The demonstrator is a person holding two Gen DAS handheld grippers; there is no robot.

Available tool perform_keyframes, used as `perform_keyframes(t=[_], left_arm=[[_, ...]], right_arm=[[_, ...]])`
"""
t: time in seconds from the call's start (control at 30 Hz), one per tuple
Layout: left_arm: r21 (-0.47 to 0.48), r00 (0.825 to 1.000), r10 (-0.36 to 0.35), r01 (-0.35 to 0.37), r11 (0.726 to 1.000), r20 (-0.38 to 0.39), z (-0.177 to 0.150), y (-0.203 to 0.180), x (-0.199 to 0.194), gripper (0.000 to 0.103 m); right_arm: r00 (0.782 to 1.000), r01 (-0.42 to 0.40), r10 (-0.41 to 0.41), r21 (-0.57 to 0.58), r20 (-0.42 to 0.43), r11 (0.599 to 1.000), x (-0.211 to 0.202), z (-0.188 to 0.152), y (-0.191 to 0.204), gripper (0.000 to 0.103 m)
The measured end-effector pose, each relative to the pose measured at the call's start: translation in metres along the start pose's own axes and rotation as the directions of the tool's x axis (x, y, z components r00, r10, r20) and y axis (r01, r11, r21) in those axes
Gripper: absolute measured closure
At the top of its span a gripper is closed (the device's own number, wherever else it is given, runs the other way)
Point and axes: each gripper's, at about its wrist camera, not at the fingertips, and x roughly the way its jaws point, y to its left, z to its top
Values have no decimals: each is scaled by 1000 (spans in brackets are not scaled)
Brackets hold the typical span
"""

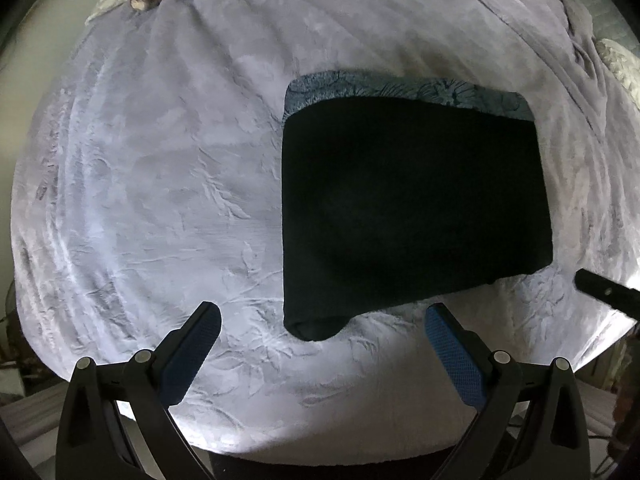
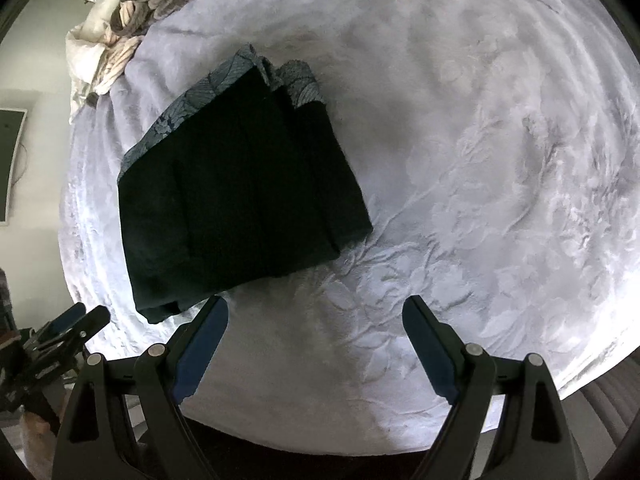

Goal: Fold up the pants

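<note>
Both blue-padded grippers, left gripper (image 1: 323, 315) and right gripper (image 2: 315, 307), hang wide open, holding nothing; folded dark pants (image 1: 412, 204) lie flat on the pale lilac embossed bedspread (image 1: 160, 184); I judge only edge-squaring remains, gently.

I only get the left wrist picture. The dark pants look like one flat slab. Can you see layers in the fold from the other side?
Observer: Yes. In the right wrist view the pants show several stacked folds along their right edge.
Operator: And that patterned blue strip at the far end?
Observer: From there the strip bunches into a small ruffle at the far corner.
Operator: Are the other tongs holding anything?
Observer: No. The right tongs are open over the bedspread, beside the pants and apart from them.
</note>
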Motion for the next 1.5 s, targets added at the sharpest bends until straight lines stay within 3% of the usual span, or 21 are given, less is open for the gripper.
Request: perform_keyframes(t=[0.37,0.6,0.73,0.87,1.07,1.13,1.17,1.2,1.23,1.27,1.3,1.4,1.5], left_arm=[[-29,1000,1,0,1000,20,21,-5,27,1],[-95,996,-80,83,992,38,37,14,42,1],[-113,980,-175,184,976,90,51,34,47,1],[-129,942,-332,337,933,56,63,46,75,1],[-104,914,-405,405,909,18,77,28,107,1],[-101,919,-394,394,914,25,79,23,108,1],[-104,919,-392,393,914,35,78,22,105,7],[-106,916,-399,401,910,45,75,21,102,16],[-107,916,-396,400,910,56,70,22,97,20],[-103,915,-399,404,909,66,68,22,91,30],[-99,912,-403,409,907,75,67,21,86,40],[-81,909,-406,414,907,100,62,23,67,47],[-65,898,-424,433,899,122,54,24,51,47]], right_arm=[[1000,-7,8,-47,13,999,-4,55,-6,12],[996,-74,70,-82,-47,994,19,68,-9,12],[984,-168,161,-101,-78,981,33,79,-17,12],[960,-269,255,-121,-120,956,53,91,-21,12],[932,-340,314,-138,-182,930,93,103,-19,12],[918,-371,349,-95,-186,924,101,106,-19,12],[916,-371,355,-54,-188,927,105,107,-20,12],[910,-378,368,-16,-191,926,108,106,-21,19],[902,-393,386,6,-193,920,108,106,-20,31],[903,-392,386,8,-189,920,105,105,-18,33],[901,-400,392,-4,-184,917,100,102,-15,42],[888,-435,425,-19,-175,900,83,94,-12,61],[889,-441,429,-46,-158,897,62,86,-1,63]])
